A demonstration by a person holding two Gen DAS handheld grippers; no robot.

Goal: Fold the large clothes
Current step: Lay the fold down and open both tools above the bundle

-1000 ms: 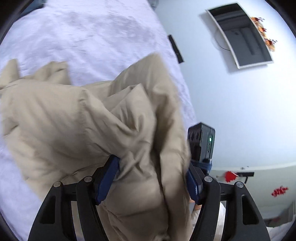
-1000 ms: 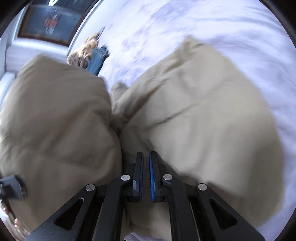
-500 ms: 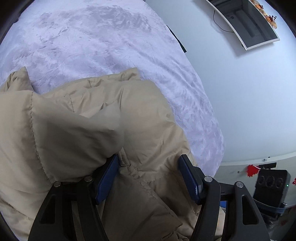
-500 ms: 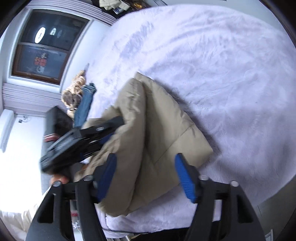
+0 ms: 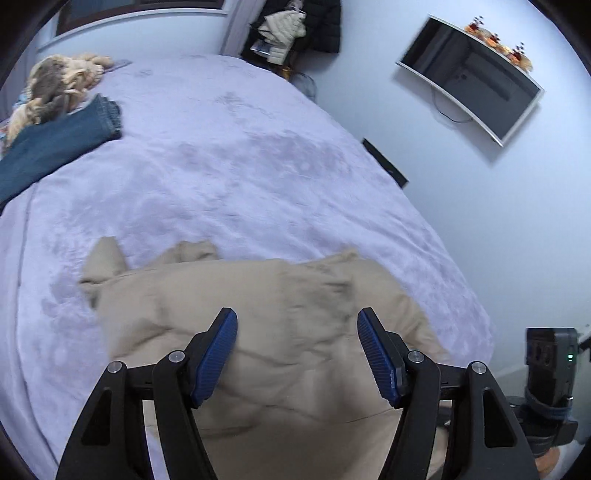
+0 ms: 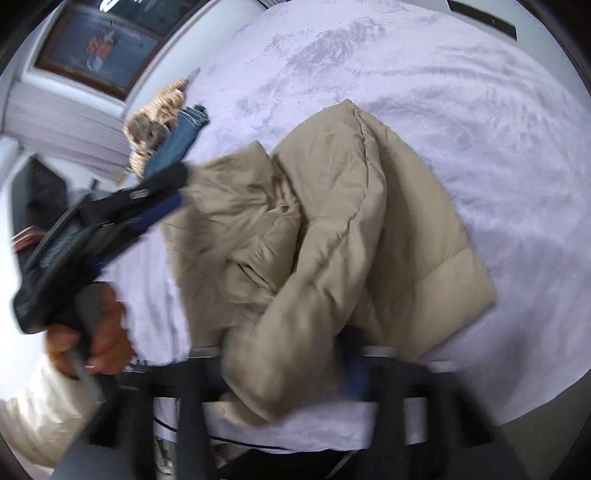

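Note:
A beige puffer jacket [image 5: 280, 295] lies crumpled on the lavender bed cover [image 5: 240, 166], near the bed's front edge. My left gripper [image 5: 297, 332] hovers just above it, open, with nothing between the blue pads [image 5: 218, 354]. In the right wrist view the same jacket [image 6: 332, 221] is folded over itself, and the left gripper [image 6: 173, 195] reaches in from the left, held by a hand [image 6: 96, 332]. My right gripper [image 6: 284, 362] is blurred at the bottom; its jaws are closing with a thick fold of the jacket between them. The blur hides whether the pads press on it.
Folded blue jeans [image 5: 55, 147] and a shaggy tan bundle [image 5: 55, 81] lie at the bed's far left corner. A television [image 5: 469, 77] hangs on the right wall, and clothes [image 5: 291, 26] hang behind the bed. The floor drops off along the bed's right edge.
My left gripper let go of the jacket fold and pulled back, so the jacket now lies lower on the bed. My right gripper opened off the jacket, then came back around a fold.

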